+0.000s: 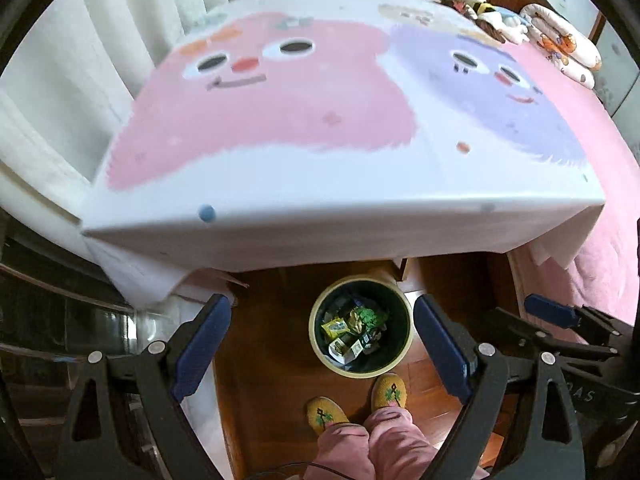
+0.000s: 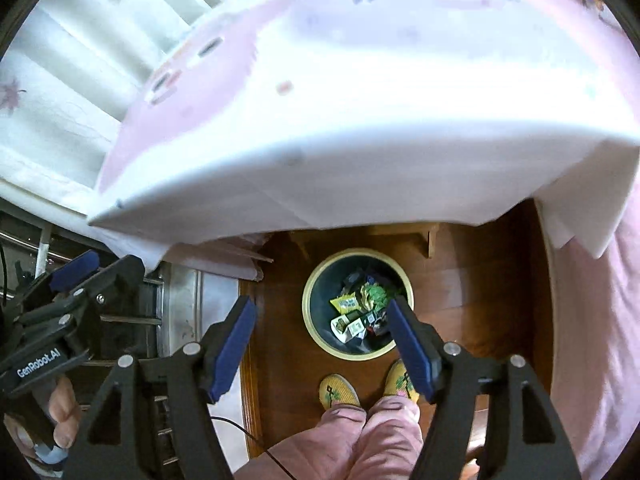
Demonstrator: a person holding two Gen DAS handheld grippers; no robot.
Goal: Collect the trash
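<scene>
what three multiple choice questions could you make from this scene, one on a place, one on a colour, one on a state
1. Where does the trash bin stand?
A. on the wooden floor just beyond the person's slippers
B. on top of the bed
C. on a windowsill

2. What colour are the slippers?
A. blue
B. yellow with a green pattern
C. plain black

3. How does the left gripper stand?
A. shut on a wrapper
B. shut with nothing in it
C. open with nothing between its pads

Answers:
1. A, the bin's cream rim sits on brown floorboards between the slippers and the foot of the bed.
2. B, both toes show yellow weave with a green motif.
3. C, the blue pads stand far apart, and only the floor and bin far below show between them.
</scene>
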